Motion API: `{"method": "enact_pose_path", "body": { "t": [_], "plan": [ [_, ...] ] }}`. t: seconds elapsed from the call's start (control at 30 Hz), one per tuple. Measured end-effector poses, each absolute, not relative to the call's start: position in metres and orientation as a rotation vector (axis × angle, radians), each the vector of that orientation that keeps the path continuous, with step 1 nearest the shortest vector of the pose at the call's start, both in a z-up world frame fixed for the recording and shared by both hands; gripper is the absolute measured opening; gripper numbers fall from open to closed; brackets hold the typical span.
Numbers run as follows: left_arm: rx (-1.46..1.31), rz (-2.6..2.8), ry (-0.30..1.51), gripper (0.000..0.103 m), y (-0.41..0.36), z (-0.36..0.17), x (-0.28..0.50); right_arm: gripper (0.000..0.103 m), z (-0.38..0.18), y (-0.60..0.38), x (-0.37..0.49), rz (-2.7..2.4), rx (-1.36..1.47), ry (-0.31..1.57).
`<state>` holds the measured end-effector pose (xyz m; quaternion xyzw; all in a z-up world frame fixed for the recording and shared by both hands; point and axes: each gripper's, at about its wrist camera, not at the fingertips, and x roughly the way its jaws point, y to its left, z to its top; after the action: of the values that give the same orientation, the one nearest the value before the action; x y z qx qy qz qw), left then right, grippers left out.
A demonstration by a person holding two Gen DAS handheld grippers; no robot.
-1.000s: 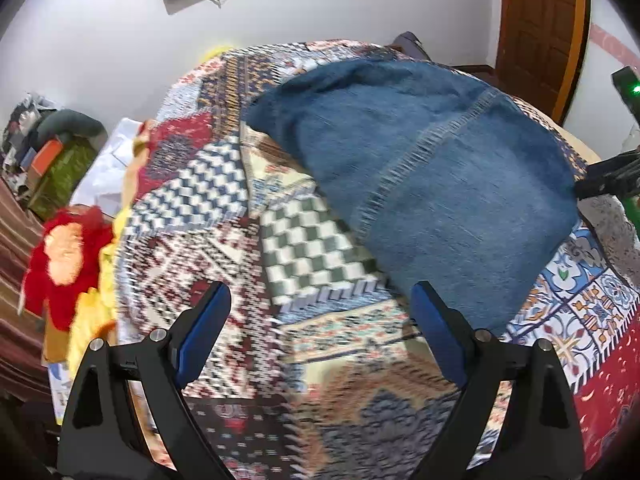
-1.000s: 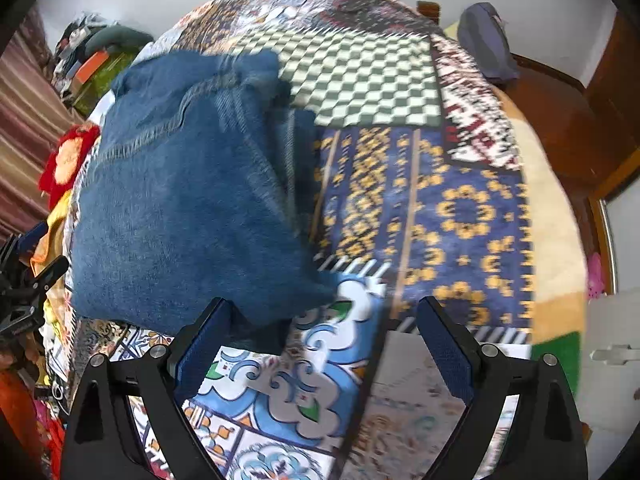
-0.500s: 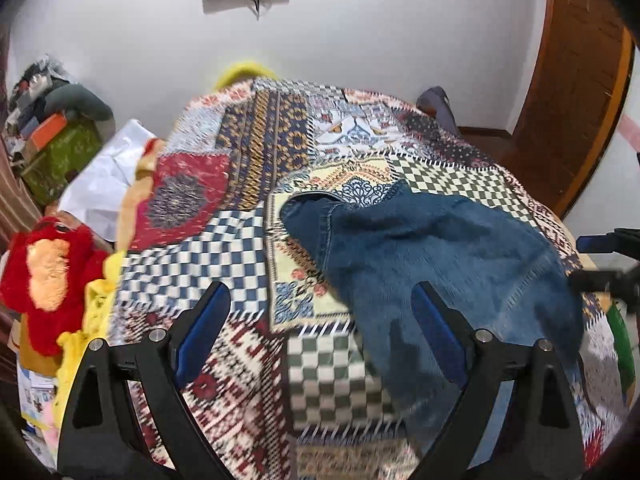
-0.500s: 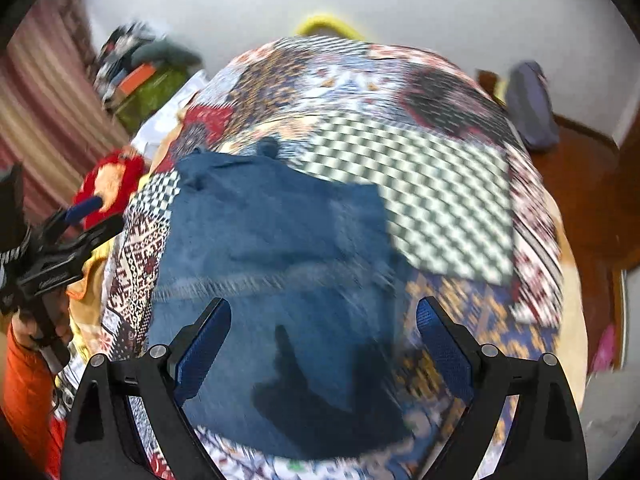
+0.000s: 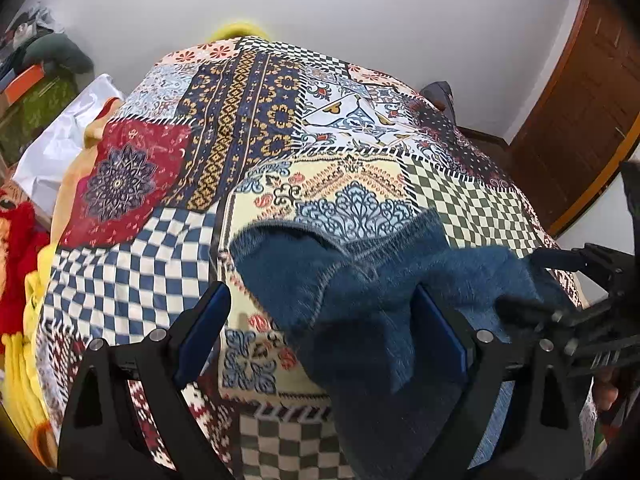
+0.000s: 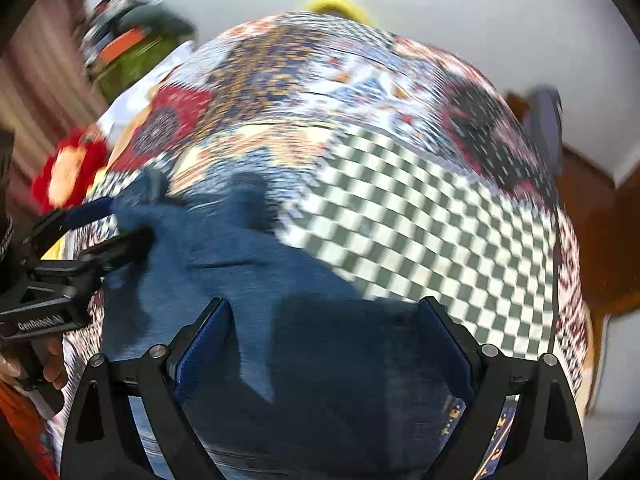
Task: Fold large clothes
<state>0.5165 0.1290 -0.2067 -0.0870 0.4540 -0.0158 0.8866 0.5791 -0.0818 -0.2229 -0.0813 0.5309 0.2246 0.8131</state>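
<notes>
Here the blue denim garment (image 5: 360, 300) lies rumpled on the near part of the bed's patchwork quilt (image 5: 256, 128). I judge it heavy, thick and limp, best taken by its seamed edge. My left gripper (image 5: 320, 320) and right gripper (image 6: 324, 336) hover with jaws spread wide, gripping nothing

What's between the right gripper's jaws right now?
Blue denim garment, bunched and blurred, fills the gap of the right gripper in the right wrist view. The jaws stand wide open; contact unclear.
</notes>
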Motion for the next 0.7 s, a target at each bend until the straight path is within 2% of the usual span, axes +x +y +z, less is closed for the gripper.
{"method": "enact_pose_path", "body": {
  "t": [0.33,0.5,0.7],
  "plan": [
    [-0.084,0.169,0.876,0.093,0.172,-0.164,0.506,0.093,-0.207,-0.174,0.567,0.361,-0.125,1.130],
    [-0.107,0.166,0.850,0.093,0.192,-0.137,0.477,0.093,-0.169,-0.181,0.536,0.402,-0.122,1.060],
    [-0.014,0.091,0.856,0.095,0.166,-0.125,0.434,0.094,-0.139,-0.165,0.488,0.453,-0.280,0.941]
  ]
}}
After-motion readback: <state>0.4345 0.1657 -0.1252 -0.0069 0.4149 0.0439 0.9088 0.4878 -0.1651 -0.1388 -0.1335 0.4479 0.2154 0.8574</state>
